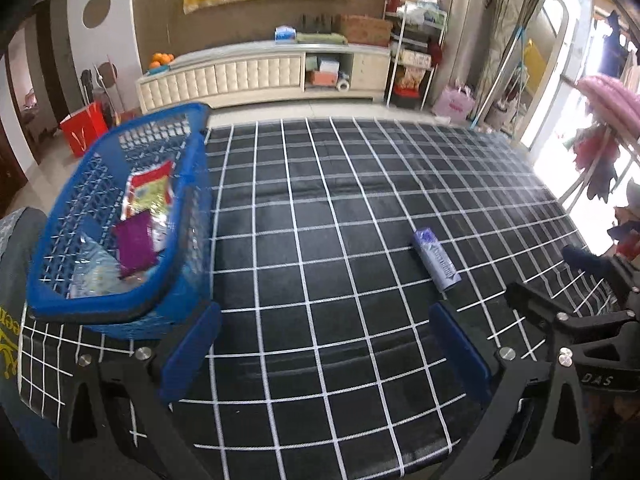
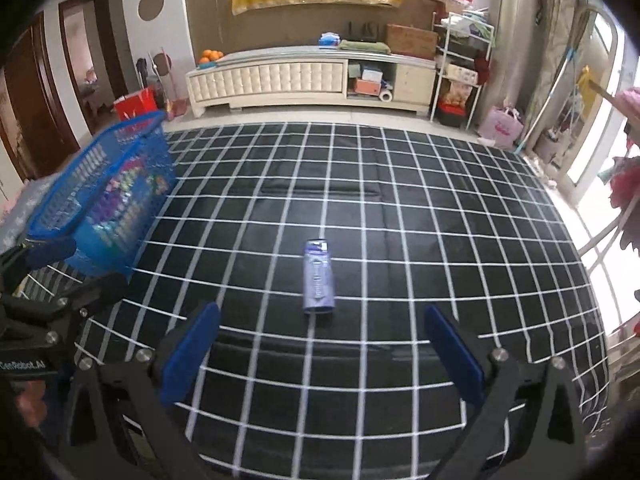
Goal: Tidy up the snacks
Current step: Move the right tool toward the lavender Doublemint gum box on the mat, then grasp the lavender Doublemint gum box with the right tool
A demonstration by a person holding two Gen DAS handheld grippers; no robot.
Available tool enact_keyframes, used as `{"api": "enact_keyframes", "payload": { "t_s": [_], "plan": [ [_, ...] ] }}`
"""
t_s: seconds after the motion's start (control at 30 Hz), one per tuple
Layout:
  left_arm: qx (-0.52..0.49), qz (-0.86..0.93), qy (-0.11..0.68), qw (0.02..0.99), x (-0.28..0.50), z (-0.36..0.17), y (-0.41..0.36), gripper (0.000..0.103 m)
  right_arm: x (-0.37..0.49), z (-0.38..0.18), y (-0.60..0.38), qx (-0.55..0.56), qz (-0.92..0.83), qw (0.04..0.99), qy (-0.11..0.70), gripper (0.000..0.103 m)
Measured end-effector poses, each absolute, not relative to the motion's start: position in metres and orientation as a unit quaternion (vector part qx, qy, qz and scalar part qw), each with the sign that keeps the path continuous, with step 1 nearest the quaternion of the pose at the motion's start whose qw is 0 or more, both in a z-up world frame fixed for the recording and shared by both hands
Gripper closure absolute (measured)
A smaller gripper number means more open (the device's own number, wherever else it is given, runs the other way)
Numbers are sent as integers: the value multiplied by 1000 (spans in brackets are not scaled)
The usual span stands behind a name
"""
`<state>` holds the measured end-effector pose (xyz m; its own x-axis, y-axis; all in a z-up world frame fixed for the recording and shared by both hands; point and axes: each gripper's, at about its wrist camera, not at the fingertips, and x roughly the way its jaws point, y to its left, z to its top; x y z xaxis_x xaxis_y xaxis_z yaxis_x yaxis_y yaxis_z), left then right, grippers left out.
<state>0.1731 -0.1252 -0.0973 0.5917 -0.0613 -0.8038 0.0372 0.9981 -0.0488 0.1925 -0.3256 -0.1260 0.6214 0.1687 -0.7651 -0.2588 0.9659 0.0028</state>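
A purple snack pack (image 2: 318, 278) lies alone on the black checked tablecloth (image 2: 400, 220), just ahead of my right gripper (image 2: 320, 320), whose blue pads stand wide open and empty. In the left wrist view the same snack pack (image 1: 436, 260) lies off to the right. My left gripper (image 1: 324, 316) is open and empty too, close beside the near right corner of a blue plastic basket (image 1: 60, 292). In the basket lie a red and yellow packet (image 1: 150, 190), a purple packet (image 1: 134, 246) and clear wrappers. The right gripper's black body (image 1: 580, 320) shows at the right edge.
The basket (image 2: 100, 200) stands at the table's left side, near its edge. Beyond the far table edge are a cream cabinet (image 2: 308, 76) with oranges, a white shelf rack (image 2: 460, 64) and a red box (image 1: 84, 128) on the floor. A bright window fills the right.
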Motion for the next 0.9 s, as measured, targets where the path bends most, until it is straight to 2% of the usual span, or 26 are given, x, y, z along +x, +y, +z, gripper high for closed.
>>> {"api": "enact_keyframes", "payload": {
  "t_s": [0.37, 0.53, 0.7, 0.9],
  "plan": [
    [-3, -40, 499, 866, 209, -137, -141, 0, 227, -168, -337, -35, 121, 876, 466, 1],
    [-1, -43, 502, 864, 226, -144, -144, 0, 243, -180, -333, -36, 126, 866, 482, 5],
    [9, -40, 509, 860, 239, -151, -145, 0, 259, -193, -330, -44, 139, 854, 499, 20],
    [11, -38, 508, 860, 247, -157, -142, 0, 273, -205, -320, -58, 160, 837, 520, 32]
  ]
}}
